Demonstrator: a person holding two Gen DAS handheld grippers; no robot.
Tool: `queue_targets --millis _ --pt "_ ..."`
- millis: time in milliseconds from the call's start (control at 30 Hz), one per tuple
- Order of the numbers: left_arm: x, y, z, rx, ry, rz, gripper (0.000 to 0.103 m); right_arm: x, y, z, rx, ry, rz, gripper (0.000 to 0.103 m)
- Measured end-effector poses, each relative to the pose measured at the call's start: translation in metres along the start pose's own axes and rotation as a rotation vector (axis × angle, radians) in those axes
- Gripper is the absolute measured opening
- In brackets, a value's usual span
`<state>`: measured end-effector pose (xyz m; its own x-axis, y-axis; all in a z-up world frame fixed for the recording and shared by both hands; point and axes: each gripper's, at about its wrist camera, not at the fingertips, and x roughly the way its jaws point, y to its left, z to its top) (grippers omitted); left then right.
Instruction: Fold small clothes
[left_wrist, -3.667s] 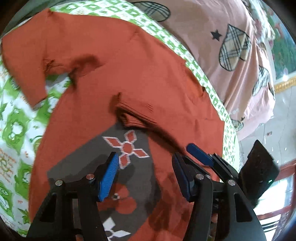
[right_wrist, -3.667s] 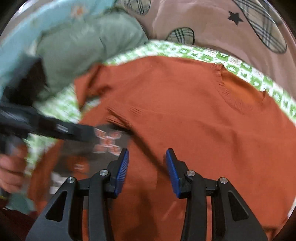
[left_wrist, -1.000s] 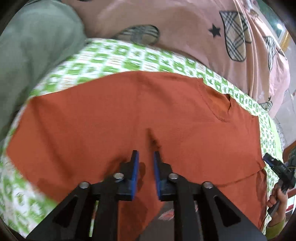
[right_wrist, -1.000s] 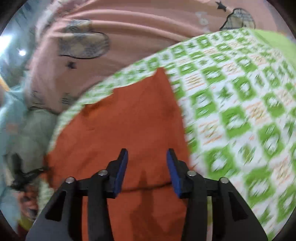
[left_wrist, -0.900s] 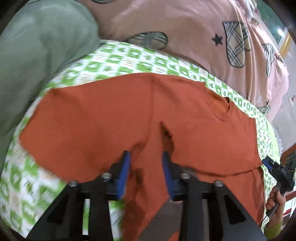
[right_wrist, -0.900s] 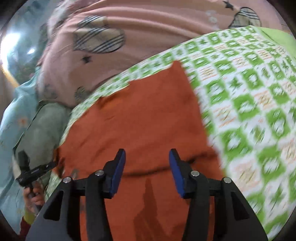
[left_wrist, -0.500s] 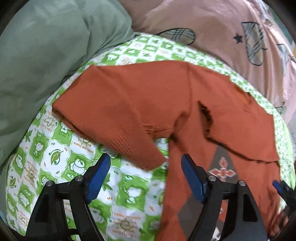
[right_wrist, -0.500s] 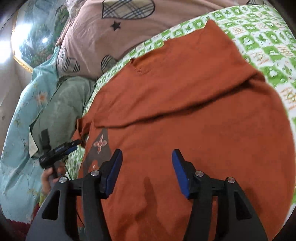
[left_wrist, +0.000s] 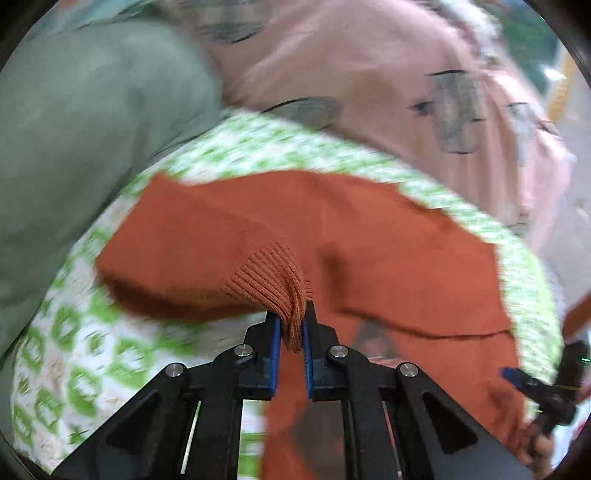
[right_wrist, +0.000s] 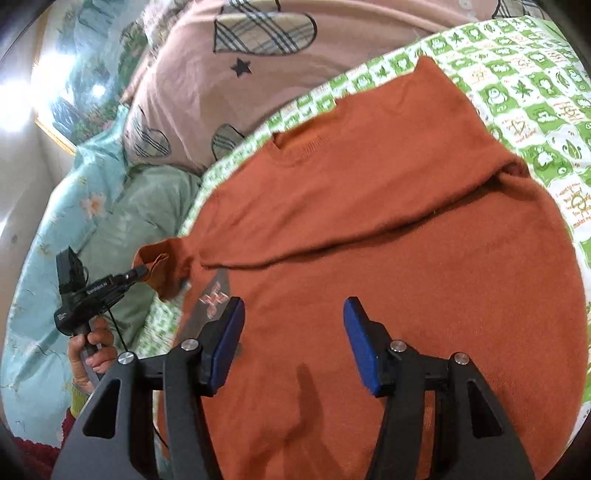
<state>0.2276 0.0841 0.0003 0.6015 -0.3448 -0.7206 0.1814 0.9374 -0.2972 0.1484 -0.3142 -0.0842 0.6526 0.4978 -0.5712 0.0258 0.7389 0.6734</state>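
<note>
the left gripper (left_wrist: 291, 325) was closing on the ribbed cuff (left_wrist: 273, 284) of the rust-orange sweater (right_wrist: 388, 258), the knit bunched between its blue pads. the sleeve ran from that cuff back to the shoulder at the garment's left edge, so the fold would probably carry it rightward across the body. the right gripper (right_wrist: 293, 343) hovered over the lower body with jaws spread and empty. the sweater lay back-up on the green-checked sheet (right_wrist: 535, 96), its other sleeve already folded across.
</note>
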Motion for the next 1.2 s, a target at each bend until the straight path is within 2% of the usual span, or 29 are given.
queue_targets --millis 133,167,233,400,467,600,700,800,833,933,1067,1133,1200 --pt "-0.002 -0.068 0.017 0.106 -0.002 -0.148 0.009 -0.016 -0.004 0.009 0.014 -0.047 0.014 0.057" --pt "0.004 -0.09 0.02 0.13 0.012 -0.194 0.009 -0.021 -0.006 0.011 0.02 -0.065 0.017 0.057" --pt "0.022 -0.131 0.027 0.191 0.041 -0.242 0.009 -0.035 -0.012 0.014 0.031 -0.104 0.023 0.057" --pt "0.085 -0.215 0.02 0.293 0.133 -0.298 0.009 -0.054 -0.031 0.021 0.065 -0.139 -0.007 0.057" --pt "0.111 -0.242 0.012 0.318 0.163 -0.295 0.009 -0.056 -0.037 0.022 0.078 -0.144 -0.021 0.057" --pt "0.161 -0.271 -0.004 0.363 0.22 -0.284 0.013 -0.052 -0.044 0.024 0.088 -0.131 -0.039 0.057" --pt "0.18 -0.268 -0.014 0.351 0.268 -0.286 0.025 -0.042 -0.042 0.025 0.082 -0.11 -0.035 0.057" --pt "0.174 -0.255 -0.019 0.321 0.266 -0.279 0.053 -0.03 -0.037 0.028 0.066 -0.092 -0.031 0.057" --pt "0.168 -0.248 -0.019 0.312 0.258 -0.278 0.056 -0.026 -0.036 0.03 0.059 -0.088 -0.027 0.057" --pt "0.142 -0.221 -0.021 0.279 0.236 -0.288 0.059 -0.014 -0.032 0.04 0.028 -0.073 -0.026 0.057" --pt "0.095 -0.166 -0.034 0.237 0.167 -0.22 0.06 0.01 -0.03 0.059 -0.008 -0.031 -0.035 0.057" --pt "0.077 -0.133 -0.044 0.206 0.141 -0.151 0.06 0.028 -0.029 0.072 -0.025 -0.001 -0.036 0.057" --pt "0.064 -0.095 -0.057 0.162 0.122 -0.043 0.06 0.046 -0.03 0.082 -0.052 0.026 -0.046 0.057"
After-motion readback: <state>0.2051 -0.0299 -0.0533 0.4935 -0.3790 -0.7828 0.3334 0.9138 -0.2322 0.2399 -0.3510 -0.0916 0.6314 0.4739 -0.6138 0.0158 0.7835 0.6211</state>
